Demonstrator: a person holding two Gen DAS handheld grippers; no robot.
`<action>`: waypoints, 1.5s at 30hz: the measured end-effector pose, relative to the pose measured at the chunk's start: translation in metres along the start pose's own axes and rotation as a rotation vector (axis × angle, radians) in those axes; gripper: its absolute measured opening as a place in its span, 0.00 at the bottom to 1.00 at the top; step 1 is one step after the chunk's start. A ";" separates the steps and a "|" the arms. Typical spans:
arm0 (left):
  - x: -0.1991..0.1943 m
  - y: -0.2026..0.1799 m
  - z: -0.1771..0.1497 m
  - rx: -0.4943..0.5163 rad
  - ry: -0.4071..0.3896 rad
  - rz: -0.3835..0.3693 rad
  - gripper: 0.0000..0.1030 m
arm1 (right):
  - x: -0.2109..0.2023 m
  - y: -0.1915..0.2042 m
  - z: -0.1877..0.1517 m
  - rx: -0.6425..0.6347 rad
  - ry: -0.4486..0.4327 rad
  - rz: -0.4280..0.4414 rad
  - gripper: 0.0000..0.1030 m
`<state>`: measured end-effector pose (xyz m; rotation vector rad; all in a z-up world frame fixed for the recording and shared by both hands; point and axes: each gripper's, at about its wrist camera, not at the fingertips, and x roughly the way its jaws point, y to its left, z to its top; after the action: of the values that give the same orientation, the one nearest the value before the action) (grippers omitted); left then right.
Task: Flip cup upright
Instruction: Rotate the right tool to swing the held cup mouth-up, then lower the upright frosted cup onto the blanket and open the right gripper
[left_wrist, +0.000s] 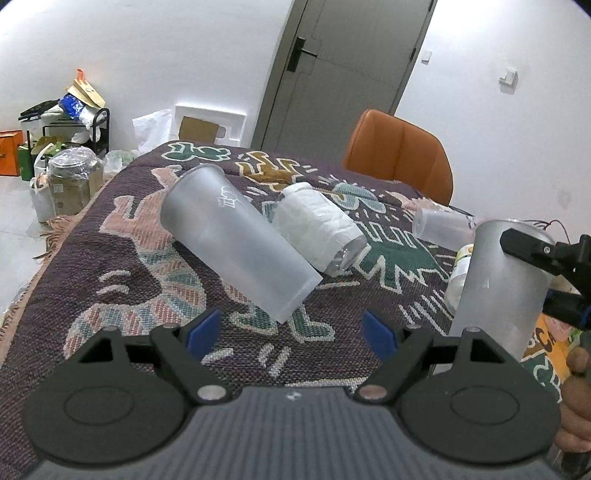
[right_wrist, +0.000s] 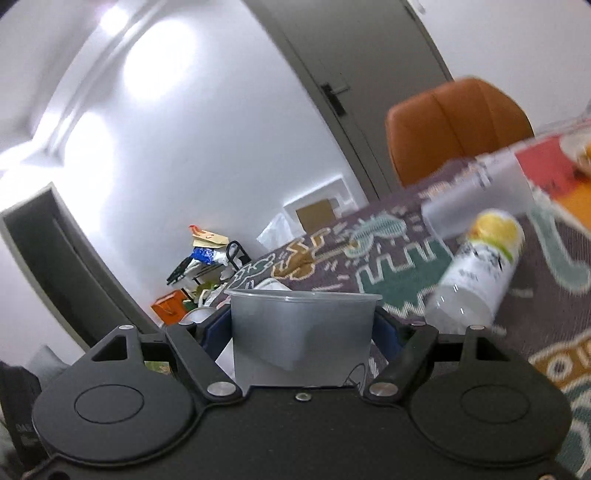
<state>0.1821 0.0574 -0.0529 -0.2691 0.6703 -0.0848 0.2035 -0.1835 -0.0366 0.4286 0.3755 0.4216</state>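
Observation:
A frosted plastic cup (left_wrist: 236, 240) lies on its side on the patterned tablecloth (left_wrist: 122, 266), just ahead of my left gripper (left_wrist: 291, 328), which is open and empty. My right gripper (right_wrist: 303, 325) is shut on a second frosted cup (right_wrist: 301, 332), which points rim up. In the left wrist view that cup (left_wrist: 498, 284) stands about upright at the right, with the right gripper's fingers (left_wrist: 532, 247) around its upper part. A third frosted cup (left_wrist: 439, 225) lies on its side further back.
A white-labelled clear bottle (left_wrist: 319, 227) lies beside the near cup. A yellow-topped bottle (right_wrist: 480, 269) lies on the cloth. An orange chair (left_wrist: 399, 155) stands behind the table. Bags and a rack (left_wrist: 66, 147) clutter the floor at the left.

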 end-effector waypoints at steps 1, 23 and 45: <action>-0.002 0.001 0.000 -0.005 -0.005 0.001 0.80 | -0.001 0.004 0.001 -0.028 -0.011 -0.007 0.73; -0.009 0.041 -0.014 -0.139 -0.035 0.018 0.80 | 0.002 0.086 -0.015 -0.525 -0.128 -0.124 0.73; -0.023 0.035 -0.017 -0.133 -0.063 0.004 0.80 | -0.015 0.090 -0.016 -0.519 -0.101 -0.125 0.81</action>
<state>0.1532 0.0909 -0.0610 -0.3967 0.6145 -0.0275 0.1557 -0.1112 -0.0040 -0.0788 0.1816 0.3579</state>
